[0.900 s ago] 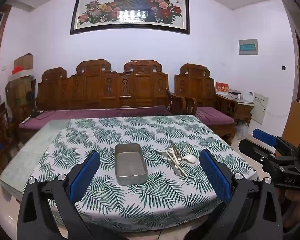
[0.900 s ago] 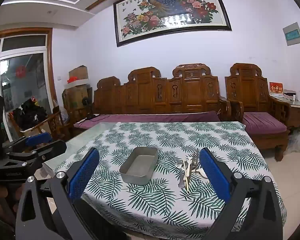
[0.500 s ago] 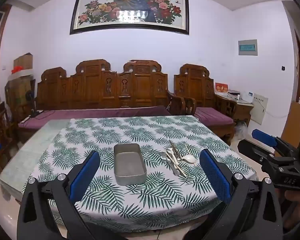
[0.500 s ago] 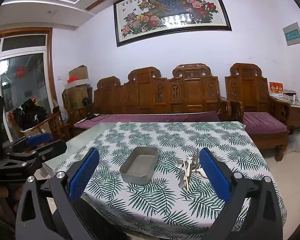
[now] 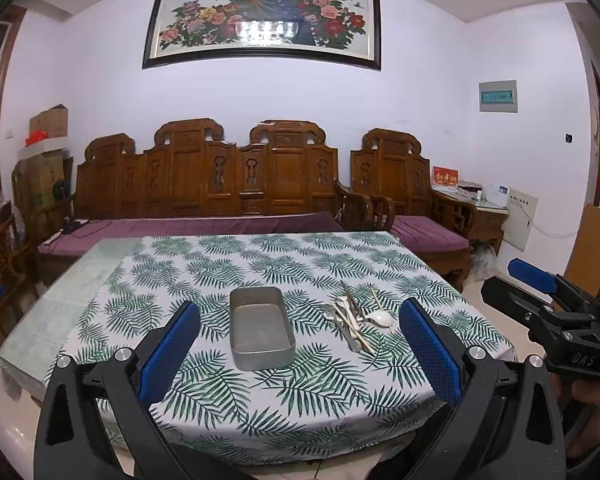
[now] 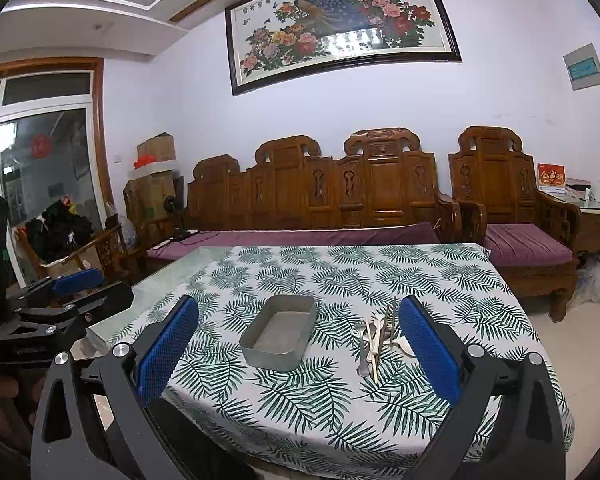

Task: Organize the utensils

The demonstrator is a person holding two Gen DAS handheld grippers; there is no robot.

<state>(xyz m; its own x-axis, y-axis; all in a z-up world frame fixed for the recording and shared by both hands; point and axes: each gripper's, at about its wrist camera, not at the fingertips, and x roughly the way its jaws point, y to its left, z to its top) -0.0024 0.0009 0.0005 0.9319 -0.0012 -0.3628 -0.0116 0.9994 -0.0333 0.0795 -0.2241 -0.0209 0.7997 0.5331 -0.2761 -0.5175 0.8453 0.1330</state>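
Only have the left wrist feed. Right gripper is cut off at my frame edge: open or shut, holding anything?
Observer: The right gripper is open, jaws wide apart, nothing between them.
Operator: What does its camera frame?
Observer: The metal tray sits between its fingers in the picture, and the utensil pile shows just inside its right pad.
Operator: Anything left of the table that I'm missing?
Observer: A glass door with a red decoration on it, and dark clothes heaped on a chair beside it.
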